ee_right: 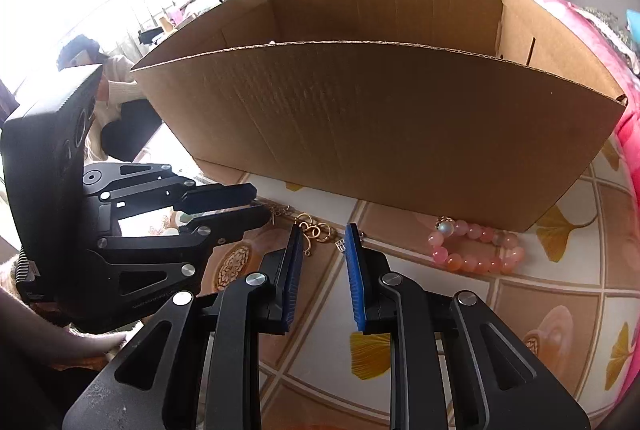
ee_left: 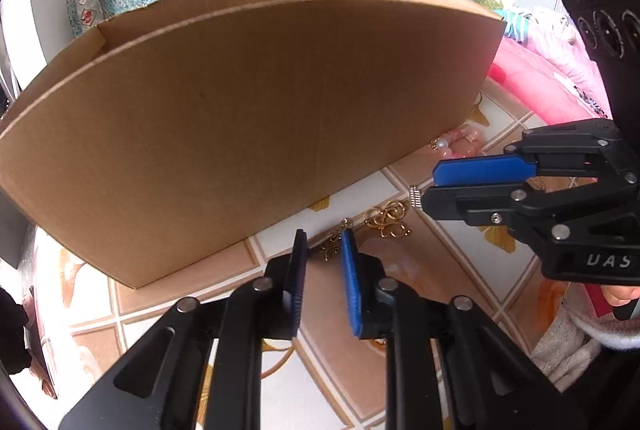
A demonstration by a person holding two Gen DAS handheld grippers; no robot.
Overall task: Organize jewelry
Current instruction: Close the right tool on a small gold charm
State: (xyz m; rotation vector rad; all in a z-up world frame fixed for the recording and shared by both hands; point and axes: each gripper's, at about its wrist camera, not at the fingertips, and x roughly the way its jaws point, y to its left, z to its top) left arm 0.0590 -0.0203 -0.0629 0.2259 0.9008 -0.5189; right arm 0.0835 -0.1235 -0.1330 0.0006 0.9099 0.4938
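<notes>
Hovering low over the counter (ee_right: 540,294), both grippers pointed at the cardboard box (ee_right: 380,118). The left gripper (ee_left: 323,250) and right gripper (ee_right: 322,246) stood part-open and empty. Gold jewelry (ee_right: 314,230) lay between them; a pink bracelet (ee_right: 476,250) lay beside the box.

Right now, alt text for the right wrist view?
The right gripper, fingers open, hovers over a patterned tablecloth by gold jewelry pieces, facing a tall open cardboard box. A pink bead bracelet lies right; the left gripper reaches in from the left.
</notes>
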